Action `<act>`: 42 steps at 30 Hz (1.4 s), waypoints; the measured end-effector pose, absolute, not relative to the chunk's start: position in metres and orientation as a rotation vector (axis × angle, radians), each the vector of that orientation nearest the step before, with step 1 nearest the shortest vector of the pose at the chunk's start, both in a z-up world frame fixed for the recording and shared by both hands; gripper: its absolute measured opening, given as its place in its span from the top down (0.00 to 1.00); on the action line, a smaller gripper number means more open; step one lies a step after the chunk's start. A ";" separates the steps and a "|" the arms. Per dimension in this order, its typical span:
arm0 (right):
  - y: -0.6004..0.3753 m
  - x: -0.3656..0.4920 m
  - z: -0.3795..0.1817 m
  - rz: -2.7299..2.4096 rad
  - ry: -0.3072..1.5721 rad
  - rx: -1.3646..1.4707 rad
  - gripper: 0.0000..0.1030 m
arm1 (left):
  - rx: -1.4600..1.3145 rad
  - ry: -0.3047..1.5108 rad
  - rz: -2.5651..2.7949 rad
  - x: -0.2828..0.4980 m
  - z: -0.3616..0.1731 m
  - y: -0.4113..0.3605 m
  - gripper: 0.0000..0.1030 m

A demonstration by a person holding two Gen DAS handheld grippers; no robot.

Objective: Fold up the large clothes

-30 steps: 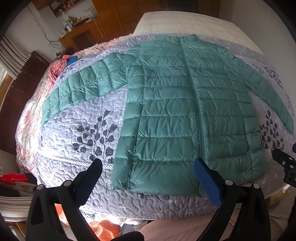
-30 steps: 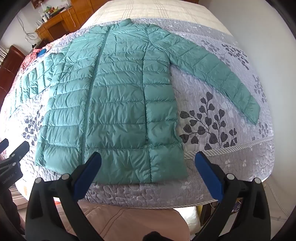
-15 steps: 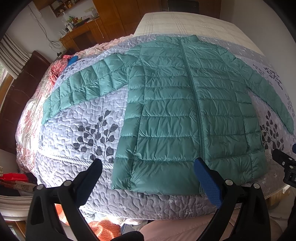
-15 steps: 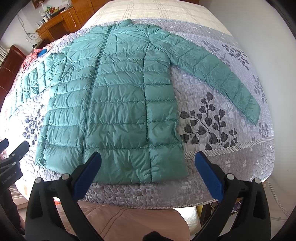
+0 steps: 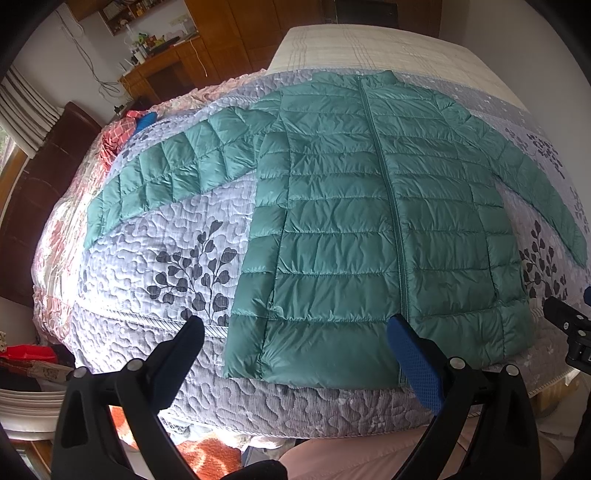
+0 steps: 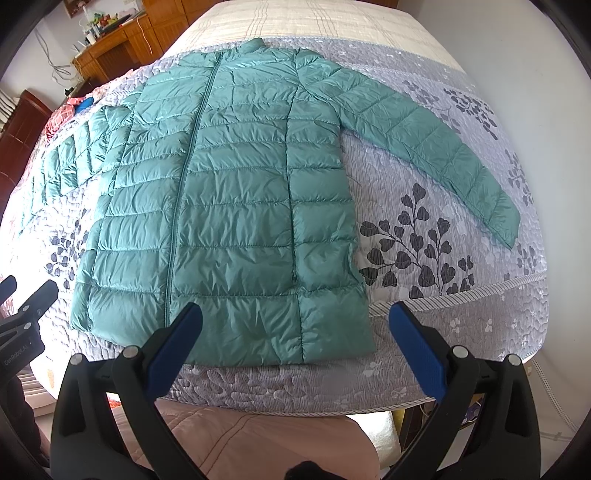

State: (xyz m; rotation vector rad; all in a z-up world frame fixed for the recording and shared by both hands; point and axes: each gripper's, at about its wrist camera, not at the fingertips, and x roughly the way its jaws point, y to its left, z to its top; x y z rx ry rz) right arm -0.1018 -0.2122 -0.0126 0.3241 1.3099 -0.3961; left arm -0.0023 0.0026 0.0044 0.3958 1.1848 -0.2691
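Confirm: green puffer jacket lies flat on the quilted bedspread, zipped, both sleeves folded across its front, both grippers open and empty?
Not quite. The green puffer jacket has both sleeves spread outward on the quilted bedspread, as the right wrist view shows. The rest holds: left gripper and right gripper are open and empty.

- You face a wide bed [image 5: 110, 332] spread with a lavender quilted coverlet [image 5: 177, 236] printed with dark leaf sprigs.
- Its far end shows a cream plaid blanket [image 6: 295, 22].
- To your left stands a dark brown wooden headboard [image 5: 40, 192].
- Beyond it sits an orange-brown wooden dresser [image 5: 162, 70], its top cluttered with small items.
- White plaster walls [image 6: 535, 74] enclose the room; daylight glares on the coverlet.
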 end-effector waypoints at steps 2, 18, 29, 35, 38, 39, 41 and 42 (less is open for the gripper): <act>-0.212 -0.101 -0.013 -0.396 1.311 0.325 0.03 | 0.396 1.186 -0.269 -0.002 0.004 0.003 0.04; -0.213 -0.101 -0.011 -0.398 1.306 0.323 0.03 | 0.396 1.185 -0.270 -0.002 0.004 0.003 0.04; -0.212 -0.101 -0.011 -0.397 1.305 0.324 0.03 | 0.397 1.185 -0.268 -0.001 0.005 0.003 0.04; -0.212 -0.100 -0.011 -0.396 1.305 0.324 0.03 | 0.400 1.185 -0.267 0.000 0.005 0.002 0.04; -0.211 -0.097 -0.010 -0.396 1.305 0.325 0.03 | 0.399 1.186 -0.267 0.000 0.005 0.003 0.04; -0.211 -0.097 -0.011 -0.396 1.305 0.324 0.03 | 0.399 1.186 -0.266 0.000 0.005 0.003 0.04; -0.213 -0.098 -0.011 -0.396 1.304 0.325 0.03 | 0.398 1.185 -0.267 -0.001 0.005 0.003 0.04; -0.213 -0.098 -0.011 -0.396 1.304 0.324 0.03 | 0.398 1.186 -0.267 -0.001 0.005 0.003 0.04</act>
